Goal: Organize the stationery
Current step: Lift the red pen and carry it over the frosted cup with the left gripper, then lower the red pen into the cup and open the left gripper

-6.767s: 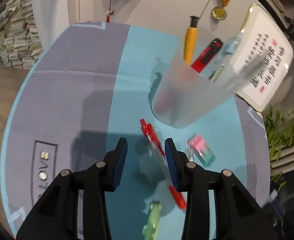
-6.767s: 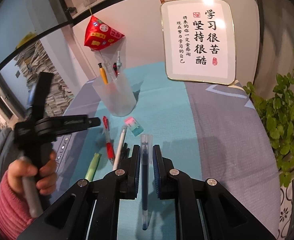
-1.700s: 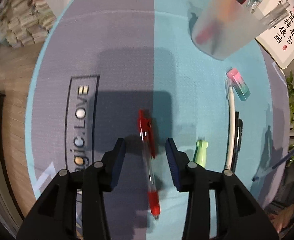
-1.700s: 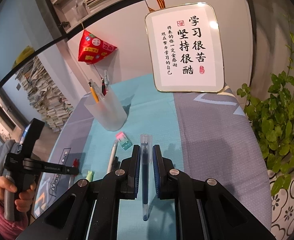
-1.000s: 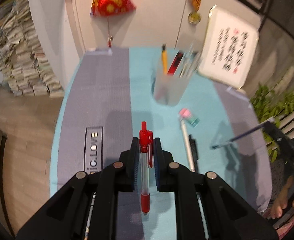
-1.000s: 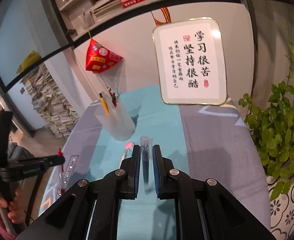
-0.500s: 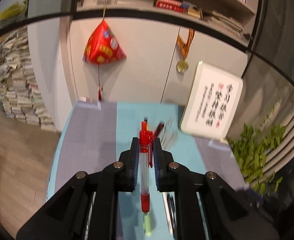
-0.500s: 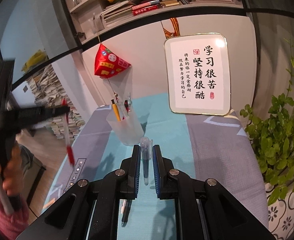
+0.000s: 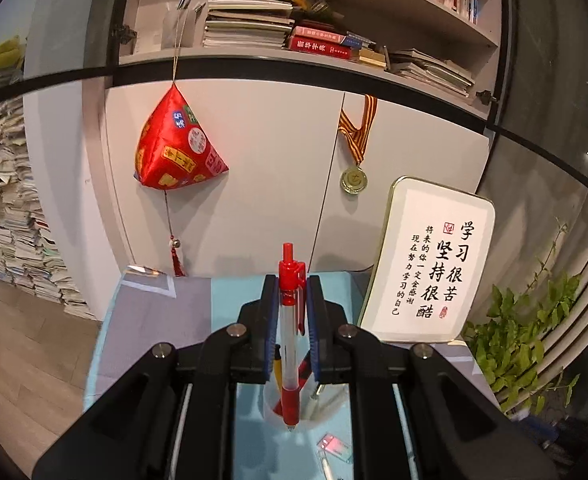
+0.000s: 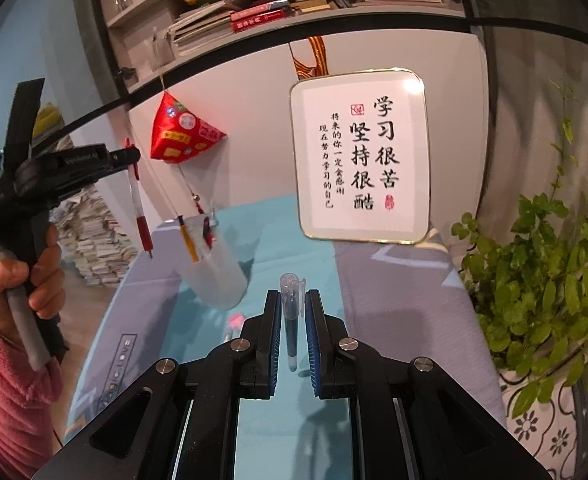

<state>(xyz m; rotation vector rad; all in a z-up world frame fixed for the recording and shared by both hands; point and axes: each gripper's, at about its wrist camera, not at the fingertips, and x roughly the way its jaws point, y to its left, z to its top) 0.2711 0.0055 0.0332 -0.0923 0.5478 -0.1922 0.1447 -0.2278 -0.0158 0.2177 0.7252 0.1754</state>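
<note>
The left hand-held gripper [image 9: 290, 300] pinches a red pen [image 9: 289, 344]. The pen hangs almost straight up and down, tip at the bottom. In the right wrist view the pen [image 10: 140, 204] is up in the air, a bit to the left of the cup [image 10: 214, 264] and higher than its rim. The cup stands on the counter [image 10: 394, 304] near its back edge, with pens already in it. The left hand is nearer the cup. The right hand-held gripper [image 10: 292, 316] is pressed on a blue pen [image 10: 291, 320], nearer the front edge. The red pen likely needs to go right, then down.
</note>
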